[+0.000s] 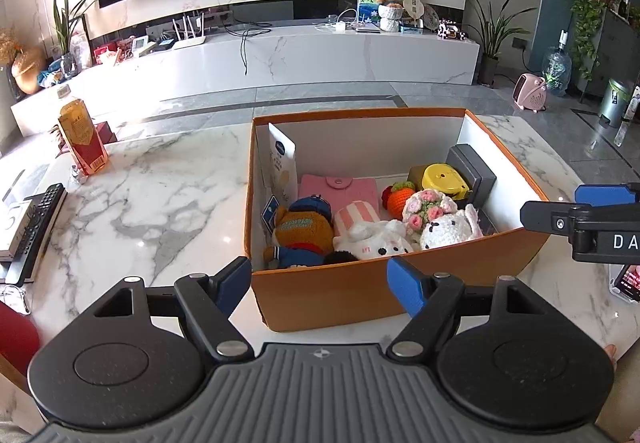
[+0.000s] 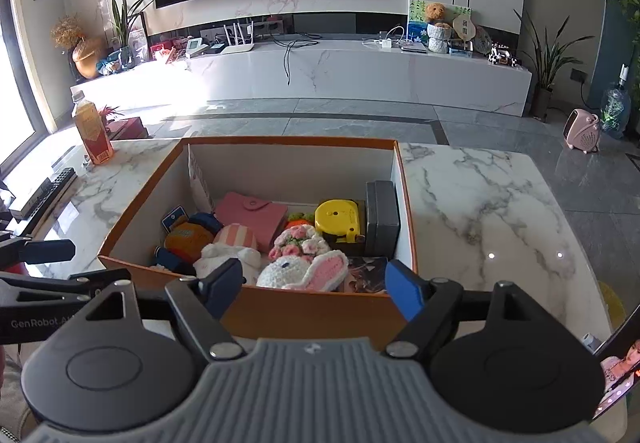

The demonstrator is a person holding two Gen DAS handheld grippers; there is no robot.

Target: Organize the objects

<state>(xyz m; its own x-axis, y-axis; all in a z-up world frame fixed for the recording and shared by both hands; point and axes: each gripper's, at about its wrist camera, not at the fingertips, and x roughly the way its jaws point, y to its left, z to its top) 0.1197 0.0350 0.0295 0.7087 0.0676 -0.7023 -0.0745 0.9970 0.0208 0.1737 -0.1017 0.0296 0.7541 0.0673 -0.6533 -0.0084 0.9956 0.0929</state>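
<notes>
L gripper [image 1: 320, 285] sits w/ jaws spread wide, nothing btwn them, just in front of the near wall of the orange box [image 1: 360, 295] on the marble table [image 1: 152, 187]. R gripper [image 2: 316, 289] also has jaws apart and empty, at the box's near edge. Inside the box: brown plush bear [image 1: 302, 233] at left, pink wallet [image 1: 340, 189] behind it, white plush [image 1: 376, 239], crochet bunny [image 2: 304, 271] w/ flower bouquet [image 2: 302, 239], yellow tape measure [image 2: 338, 219], grey case [image 2: 382, 217] upright against right wall. Bottle [image 1: 80, 135] and remote [image 1: 38, 223] stand well apart at table's left.
</notes>
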